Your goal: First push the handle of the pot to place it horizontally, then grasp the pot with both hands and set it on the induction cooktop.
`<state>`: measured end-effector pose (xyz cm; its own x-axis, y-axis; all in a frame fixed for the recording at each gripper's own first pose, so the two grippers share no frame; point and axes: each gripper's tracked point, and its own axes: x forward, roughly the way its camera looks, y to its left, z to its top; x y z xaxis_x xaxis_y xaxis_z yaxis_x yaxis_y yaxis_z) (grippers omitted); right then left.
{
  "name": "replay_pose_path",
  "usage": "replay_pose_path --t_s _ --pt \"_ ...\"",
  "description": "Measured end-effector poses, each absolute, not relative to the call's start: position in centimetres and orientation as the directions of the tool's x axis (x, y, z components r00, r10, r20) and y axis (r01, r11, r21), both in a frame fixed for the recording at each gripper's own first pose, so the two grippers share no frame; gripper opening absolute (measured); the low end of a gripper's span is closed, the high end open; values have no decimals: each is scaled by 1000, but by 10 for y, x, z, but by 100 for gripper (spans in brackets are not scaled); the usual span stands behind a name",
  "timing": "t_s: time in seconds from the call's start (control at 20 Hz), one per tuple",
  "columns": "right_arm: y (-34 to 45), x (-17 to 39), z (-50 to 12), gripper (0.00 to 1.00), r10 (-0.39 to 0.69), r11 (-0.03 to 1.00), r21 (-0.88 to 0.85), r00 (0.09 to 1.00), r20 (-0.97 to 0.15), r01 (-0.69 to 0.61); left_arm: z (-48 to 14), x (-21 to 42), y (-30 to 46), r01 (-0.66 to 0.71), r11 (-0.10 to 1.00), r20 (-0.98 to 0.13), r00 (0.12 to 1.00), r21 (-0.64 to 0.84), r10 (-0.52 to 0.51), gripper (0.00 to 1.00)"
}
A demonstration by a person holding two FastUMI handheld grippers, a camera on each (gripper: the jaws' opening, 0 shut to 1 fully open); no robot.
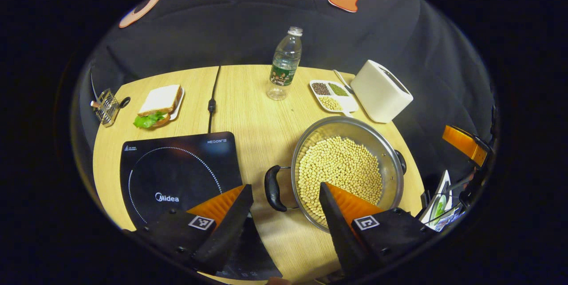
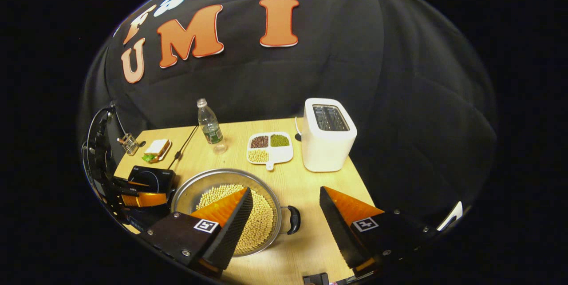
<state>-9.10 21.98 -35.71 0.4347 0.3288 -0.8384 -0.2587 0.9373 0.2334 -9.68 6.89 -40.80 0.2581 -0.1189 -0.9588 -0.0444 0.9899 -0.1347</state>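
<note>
With both grippers hovering above the table (image 1: 262,98) and spread wide, holding nothing, I judge the grasp of the pot (image 1: 348,172) to be the step in hand. From left to right in the left gripper view: the induction cooktop (image 1: 177,174) lies at the near left, the pot of pale beans (image 1: 339,174) stands just beside it to the right, and the pot's near handle (image 1: 273,187) sits between the left gripper (image 1: 284,203) fingers, though well below them. In the right gripper view, the pot's other handle (image 2: 293,219) lies between the fingers of the right gripper (image 2: 286,209). The two handles appear to lie across the table, so I take the pushing step as done.

To grasp well, I lower each gripper squarely over its own handle, close both together, and lift level, since a tilt would likely spill the loose beans.

Farther back stand a sandwich (image 1: 159,103) on a plate, the power cord (image 1: 213,98), a water bottle (image 1: 284,65), a divided dish of grains (image 1: 333,95), and a white toaster (image 1: 380,92). None of them lies on the short path to the cooktop.
</note>
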Motion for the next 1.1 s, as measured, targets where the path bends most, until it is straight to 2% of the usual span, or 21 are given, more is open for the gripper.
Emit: replay_pose_path --t_s 0.3,0.4,0.65,0.85,1.1 --pt "227 -113 -414 94 305 939 230 309 -901 -256 -442 -84 67 -78 992 -970 230 -97 -77 99" --pt "229 -119 -430 94 294 939 224 269 -917 -260 -455 -88 72 -99 992 -979 195 -77 -57 98" --pt "235 -133 -461 94 285 935 234 170 -943 -267 -484 -89 62 -134 987 -984 162 -91 -69 99" --pt "234 -138 -480 94 264 938 224 129 -956 -263 -496 -100 67 -136 988 -990 136 -67 -49 97" --pt "235 -152 -495 78 258 946 238 66 -964 -220 -496 -106 69 -143 989 -991 136 -35 -16 84"
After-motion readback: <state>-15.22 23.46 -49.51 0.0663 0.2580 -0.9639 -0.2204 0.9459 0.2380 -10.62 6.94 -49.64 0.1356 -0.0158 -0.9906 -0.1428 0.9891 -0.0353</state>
